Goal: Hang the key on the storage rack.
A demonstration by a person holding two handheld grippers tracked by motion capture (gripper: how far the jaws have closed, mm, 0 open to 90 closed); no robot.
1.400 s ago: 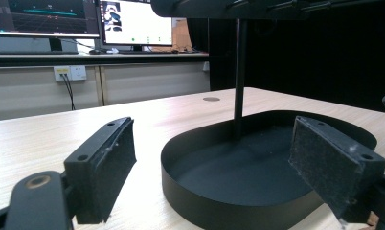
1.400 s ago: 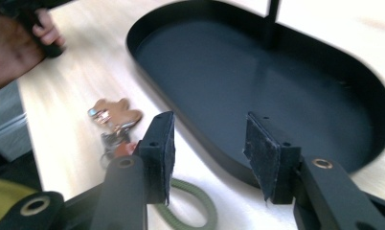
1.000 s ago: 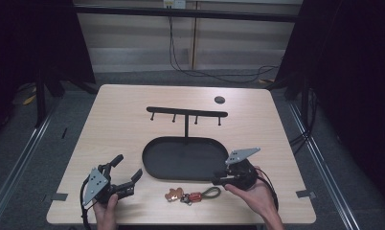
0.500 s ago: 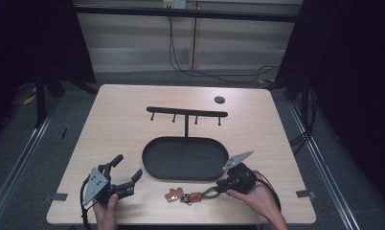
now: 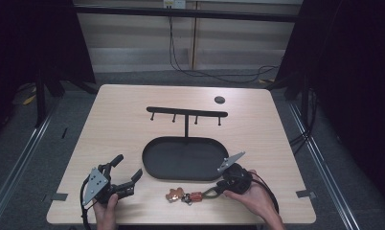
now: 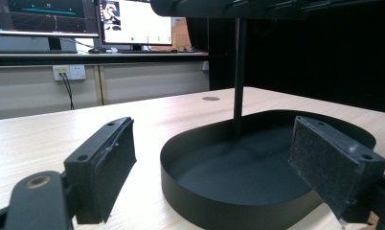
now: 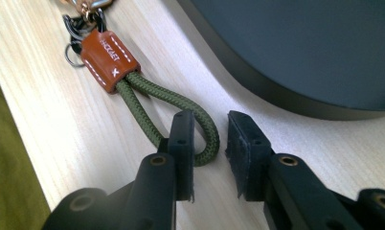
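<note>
A keychain (image 5: 186, 195) lies near the table's front edge, with a brown leather tab (image 7: 107, 58), metal rings and a green cord loop (image 7: 181, 103). My right gripper (image 5: 219, 188) is low on the table at the loop's end. In the right gripper view, my right gripper (image 7: 210, 122) is narrowly open: the cord's bend sits between the jaws against the left one, with a gap to the right one. My left gripper (image 5: 129, 166) rests at the front left, held by a hand, jaws wide open and empty. In the left gripper view, my left gripper (image 6: 212, 143) faces the black oval tray (image 6: 205, 201).
The black oval tray (image 5: 152, 163) sits mid-table just behind the keychain. From it a post rises to a black hook rack (image 5: 186, 113). A small dark disc (image 5: 220, 99) lies at the back right. Both hands come in at the front edge.
My right gripper has moved down and left from beside the tray to the keychain's cord loop, jaws now astride its end. The left gripper has stayed put.
</note>
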